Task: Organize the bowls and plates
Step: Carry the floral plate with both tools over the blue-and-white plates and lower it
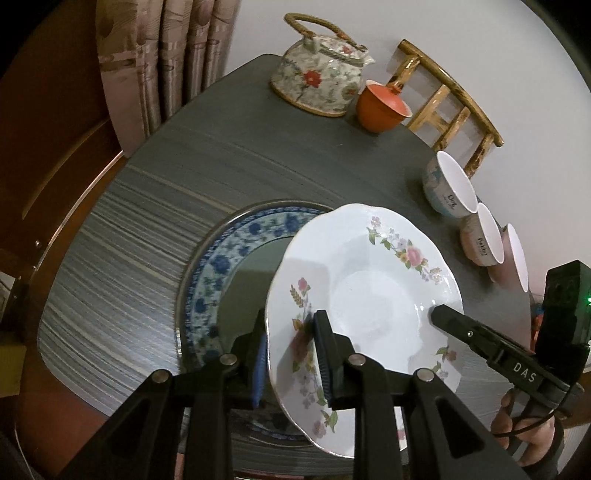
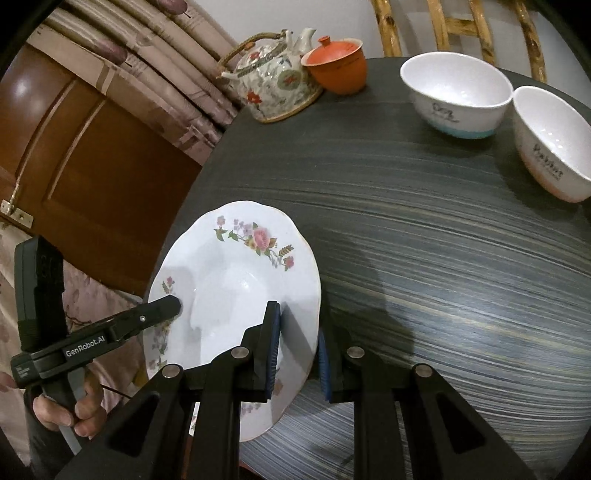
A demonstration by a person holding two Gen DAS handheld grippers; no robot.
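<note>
Left tool (image 1: 288, 354) and right tool (image 2: 297, 356) both pinch opposite rims of the white scalloped floral porcelain plate (image 1: 369, 280), tilted over the blue-patterned plate (image 1: 236, 251) on the dark bench (image 1: 147, 229).

Black left gripper (image 1: 288, 354) and right gripper (image 2: 297, 360) have blue-padded jaws and silver pivot screws.

A dark, grey-streaked table (image 1: 155, 206) fills the middle of the room. Behind it a plain white wall (image 1: 461, 33) rises, with a bamboo chair (image 1: 447, 107) tucked against the table's far edge. Patterned beige curtains (image 1: 166, 55) hang beside a brown wooden door (image 2: 74, 147) (glossy, catching the indoor light).
</note>
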